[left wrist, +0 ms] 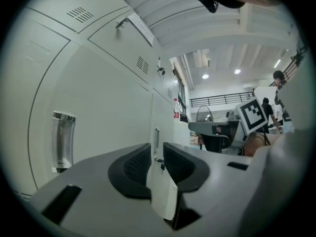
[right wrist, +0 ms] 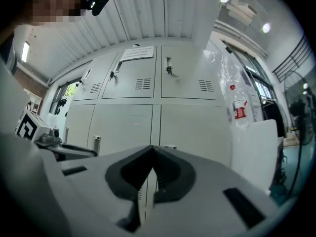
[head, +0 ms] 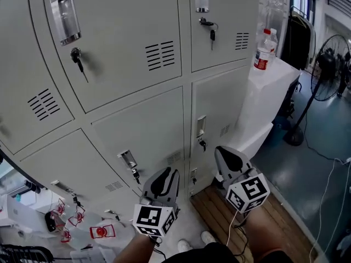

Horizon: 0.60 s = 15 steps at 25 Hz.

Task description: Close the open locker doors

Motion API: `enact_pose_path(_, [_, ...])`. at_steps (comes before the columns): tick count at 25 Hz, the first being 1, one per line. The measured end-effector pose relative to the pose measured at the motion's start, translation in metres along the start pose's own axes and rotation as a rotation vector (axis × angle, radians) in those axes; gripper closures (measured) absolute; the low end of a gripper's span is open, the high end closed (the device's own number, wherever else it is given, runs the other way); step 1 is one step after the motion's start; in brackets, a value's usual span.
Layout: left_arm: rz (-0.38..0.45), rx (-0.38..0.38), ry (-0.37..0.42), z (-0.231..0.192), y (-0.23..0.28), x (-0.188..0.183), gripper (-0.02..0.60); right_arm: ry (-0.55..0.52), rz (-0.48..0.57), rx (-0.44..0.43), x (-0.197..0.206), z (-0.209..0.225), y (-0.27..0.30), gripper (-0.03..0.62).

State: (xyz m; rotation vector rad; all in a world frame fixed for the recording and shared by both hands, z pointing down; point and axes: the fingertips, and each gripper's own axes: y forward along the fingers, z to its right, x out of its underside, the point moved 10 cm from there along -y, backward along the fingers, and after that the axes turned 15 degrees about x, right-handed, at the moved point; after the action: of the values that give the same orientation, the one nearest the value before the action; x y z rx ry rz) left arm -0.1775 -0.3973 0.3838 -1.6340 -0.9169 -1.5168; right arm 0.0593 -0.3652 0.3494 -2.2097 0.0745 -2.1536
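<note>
Honestly, every locker door point(head: 137, 43) by the bottle point(head: 264, 51) looks shut; my left tongs point(left wrist: 157, 163) barely parted, right tongs point(right wrist: 151, 168) pinched together, both empty.

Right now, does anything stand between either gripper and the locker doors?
Nothing visible does. The left gripper and right gripper face the locker doors across open air. The water bottle stands aside on the white box to the right. Every door in view already looks shut.

On the white worktop point(head: 277, 81) we see a red-labelled bottle point(head: 264, 51); on the bluish floor point(head: 299, 171), a fan point(head: 329, 67), wooden planks point(head: 219, 212) and the lockers point(head: 137, 130).
</note>
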Motion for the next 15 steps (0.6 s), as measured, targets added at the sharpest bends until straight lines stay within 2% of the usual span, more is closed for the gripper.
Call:
enact_pose_path(7, [-0.005, 0.044, -0.022, 0.031, 0.004, 0.007, 0.539, -0.012, -0.009, 0.025, 0.003, 0.014, -0.043, 0.594])
enact_pose_path(11, [-0.003, 0.035, -0.024, 0.056, 0.004, 0.007, 0.572, -0.018, -0.009, 0.011, 0.002, 0.023, -0.066, 0.594])
enact_pose_path(15, [-0.009, 0.008, -0.018, 0.095, 0.003, 0.008, 0.577, -0.013, -0.012, -0.024, 0.002, 0.041, -0.099, 0.594])
